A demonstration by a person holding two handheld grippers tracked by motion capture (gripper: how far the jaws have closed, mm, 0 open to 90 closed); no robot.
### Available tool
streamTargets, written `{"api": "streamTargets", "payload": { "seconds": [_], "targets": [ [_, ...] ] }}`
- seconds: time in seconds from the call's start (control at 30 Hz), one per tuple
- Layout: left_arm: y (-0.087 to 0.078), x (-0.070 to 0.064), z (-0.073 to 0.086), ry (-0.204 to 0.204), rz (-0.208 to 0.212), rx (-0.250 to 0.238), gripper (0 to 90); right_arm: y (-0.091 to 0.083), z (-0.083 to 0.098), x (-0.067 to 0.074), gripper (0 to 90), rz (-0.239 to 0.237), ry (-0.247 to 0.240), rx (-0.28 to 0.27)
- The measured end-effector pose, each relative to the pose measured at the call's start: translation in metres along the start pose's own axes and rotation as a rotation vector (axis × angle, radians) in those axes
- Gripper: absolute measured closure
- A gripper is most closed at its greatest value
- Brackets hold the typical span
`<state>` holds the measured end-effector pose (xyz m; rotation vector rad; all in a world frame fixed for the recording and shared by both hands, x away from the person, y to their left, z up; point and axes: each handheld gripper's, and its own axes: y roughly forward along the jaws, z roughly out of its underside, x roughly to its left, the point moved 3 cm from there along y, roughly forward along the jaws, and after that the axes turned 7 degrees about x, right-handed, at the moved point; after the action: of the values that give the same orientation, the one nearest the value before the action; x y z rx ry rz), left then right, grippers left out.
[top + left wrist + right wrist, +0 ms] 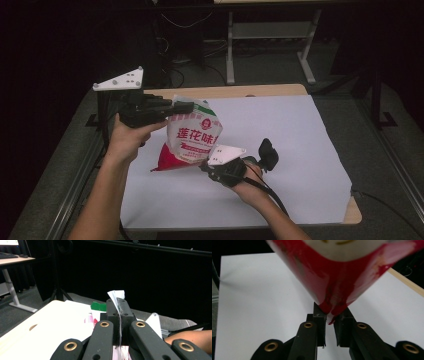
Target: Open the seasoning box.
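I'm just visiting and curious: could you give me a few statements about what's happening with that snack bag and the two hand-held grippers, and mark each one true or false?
1. The left gripper is clamped on the top edge of the bag. True.
2. The bag lies flat on the white sheet. False: it is held up, tilted, between the two grippers.
3. The right gripper has a red bottom corner of the bag between its jaws. True.
4. The bag is blue and yellow. False: it is white above and red below, with red lettering.
5. A green patch shows near the bag's top in the left gripper view. True.
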<state>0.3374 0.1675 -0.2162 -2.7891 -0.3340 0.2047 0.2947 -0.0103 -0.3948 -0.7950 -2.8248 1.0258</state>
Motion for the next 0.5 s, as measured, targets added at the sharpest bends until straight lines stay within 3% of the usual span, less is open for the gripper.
{"api": "streamTargets", "payload": {
  "seconds": [0.3,0.5],
  "targets": [
    [0.016,0.002,-0.007,0.015,0.012,0.047,90.0,-0.005,0.004,0.011,80.7,-0.028,-0.022,-0.009],
    [0.034,0.003,-0.009,0.019,0.043,0.096,90.0,-0.01,0.01,0.023,80.8,-0.039,-0.053,-0.02]
  ]
}}
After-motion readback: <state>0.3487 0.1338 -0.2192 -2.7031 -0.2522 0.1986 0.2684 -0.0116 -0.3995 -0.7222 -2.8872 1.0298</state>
